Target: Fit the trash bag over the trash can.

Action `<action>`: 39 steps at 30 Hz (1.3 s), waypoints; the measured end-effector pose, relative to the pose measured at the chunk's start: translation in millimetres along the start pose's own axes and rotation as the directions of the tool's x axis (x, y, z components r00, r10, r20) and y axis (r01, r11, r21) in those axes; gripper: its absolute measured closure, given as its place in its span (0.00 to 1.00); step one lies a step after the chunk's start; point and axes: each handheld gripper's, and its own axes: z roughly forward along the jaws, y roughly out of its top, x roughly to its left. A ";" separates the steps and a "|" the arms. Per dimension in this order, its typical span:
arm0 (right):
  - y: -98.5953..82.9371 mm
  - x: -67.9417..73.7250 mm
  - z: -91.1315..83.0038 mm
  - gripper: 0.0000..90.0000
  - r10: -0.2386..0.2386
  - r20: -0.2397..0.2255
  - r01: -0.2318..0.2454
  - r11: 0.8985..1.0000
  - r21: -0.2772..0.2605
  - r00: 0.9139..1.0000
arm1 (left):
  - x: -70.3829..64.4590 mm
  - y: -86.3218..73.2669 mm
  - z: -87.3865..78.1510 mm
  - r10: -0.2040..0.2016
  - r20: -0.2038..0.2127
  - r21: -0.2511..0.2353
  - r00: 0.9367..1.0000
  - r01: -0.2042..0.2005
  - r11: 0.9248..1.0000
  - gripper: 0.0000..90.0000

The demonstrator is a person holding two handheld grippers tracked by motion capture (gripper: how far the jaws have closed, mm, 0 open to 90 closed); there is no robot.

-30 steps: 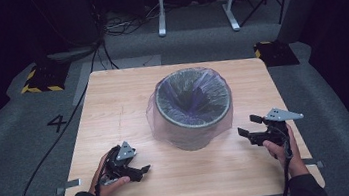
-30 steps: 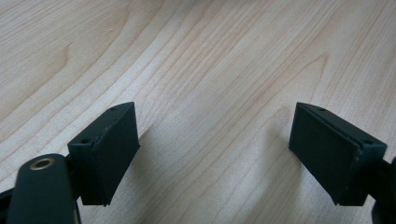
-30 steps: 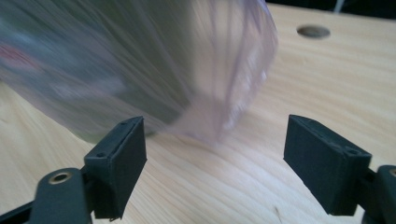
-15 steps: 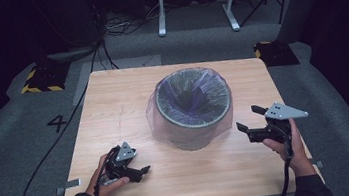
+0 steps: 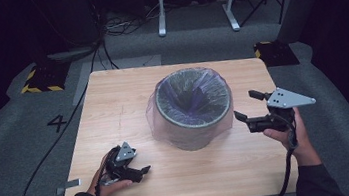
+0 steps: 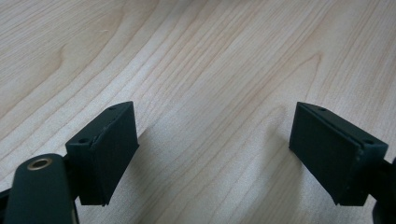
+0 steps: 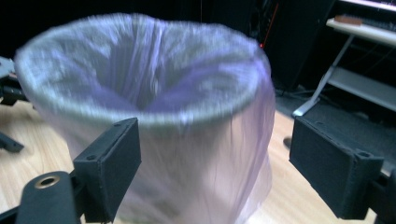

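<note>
Right gripper [image 5: 250,105] raised off the table [image 5: 112,100], jaws spread wide, nothing between them; pointed at the bin [image 5: 193,106], which stands just ahead of its fingertips, near but apart. In the right gripper view the bin [image 7: 144,84] sits ahead of and between the two jaws, blurred; purple liner bag [image 7: 196,154] is folded over the rim and hangs down the outer wall. Left gripper [image 5: 139,172] low over the table, jaws wide, empty; bare wood [image 6: 210,70] between them. Bin lies ahead and to the right of it, well apart.
</note>
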 end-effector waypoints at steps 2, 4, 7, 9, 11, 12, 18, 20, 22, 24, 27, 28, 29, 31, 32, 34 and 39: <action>9.9 -0.6 1.8 0.19 -0.017 -0.016 0.017 1.000 -0.008 1.000 | 0.2 0.1 0.1 0.002 0.001 0.000 1.000 -0.002 1.000 0.17; 19.7 -1.2 7.0 0.19 -0.026 -0.039 0.026 1.000 -0.001 0.999 | 0.2 0.2 0.0 0.002 0.001 0.001 1.000 -0.002 1.000 0.17; 30.0 -0.3 15.3 0.20 -0.051 -0.050 0.052 0.999 0.010 0.997 | 0.2 0.1 0.1 0.002 0.001 0.000 1.000 -0.002 1.000 0.17; 37.0 0.0 22.9 0.20 -0.056 -0.079 0.058 0.998 0.019 0.995 | 0.2 0.1 0.1 0.002 0.001 0.000 1.000 -0.002 1.000 0.17; 42.5 1.3 30.4 0.20 -0.073 -0.095 0.076 0.997 0.028 0.993 | 0.2 0.1 0.1 0.002 0.002 0.000 1.000 -0.002 1.000 0.17; 44.4 1.6 33.7 0.20 -0.078 -0.102 0.082 0.996 0.033 0.992 | 0.2 0.2 0.1 0.002 0.002 0.000 1.000 -0.002 1.000 0.17; 55.5 1.7 63.0 0.20 -0.083 -0.138 0.093 0.993 0.072 0.987 | 0.2 0.2 0.1 0.002 0.001 0.001 1.000 -0.002 1.000 0.17; 59.3 1.8 69.0 0.20 -0.088 -0.135 0.099 0.992 0.076 0.987 | 0.2 0.2 0.1 0.003 0.002 0.001 1.000 -0.003 1.000 0.17; 62.5 1.8 73.9 0.20 -0.080 -0.139 0.092 0.992 0.082 0.987 | 0.3 0.4 0.2 0.004 0.003 0.001 1.000 -0.004 1.000 0.17; 65.5 2.2 79.0 0.20 -0.086 -0.130 0.099 0.991 0.093 0.988 | 0.3 0.6 0.2 0.004 0.002 0.003 1.000 -0.004 1.000 0.17; 68.7 0.9 87.9 0.20 -0.064 -0.133 0.078 0.992 0.102 0.989 | 0.3 0.6 0.2 0.004 0.001 0.004 1.000 -0.004 1.000 0.17; 69.2 0.7 91.3 0.20 -0.061 -0.126 0.075 0.991 0.109 0.990 | 0.3 0.6 0.3 0.004 0.002 0.003 1.000 -0.004 1.000 0.17; 69.3 1.0 94.3 0.20 -0.060 -0.116 0.074 0.990 0.119 0.991 | 0.3 0.6 0.3 0.004 0.002 0.003 1.000 -0.004 1.000 0.17; 69.3 2.2 99.8 0.20 -0.064 -0.115 0.080 0.987 0.142 0.991 | 0.2 0.7 0.3 0.004 0.001 0.003 1.000 -0.004 1.000 0.17; 69.1 2.8 102.6 0.20 -0.064 -0.114 0.081 0.985 0.154 0.991 | 0.2 0.8 0.5 0.005 0.001 0.003 1.000 -0.005 1.000 0.17; 69.0 2.8 106.3 0.20 -0.067 -0.118 0.086 0.982 0.171 0.991 | 0.0 1.0 0.8 0.003 0.002 0.002 1.000 -0.003 1.000 0.17; 67.7 2.0 113.9 0.20 -0.051 -0.132 0.076 0.979 0.191 0.990 | -0.2 1.2 1.1 0.001 0.002 0.001 1.000 -0.001 1.000 0.17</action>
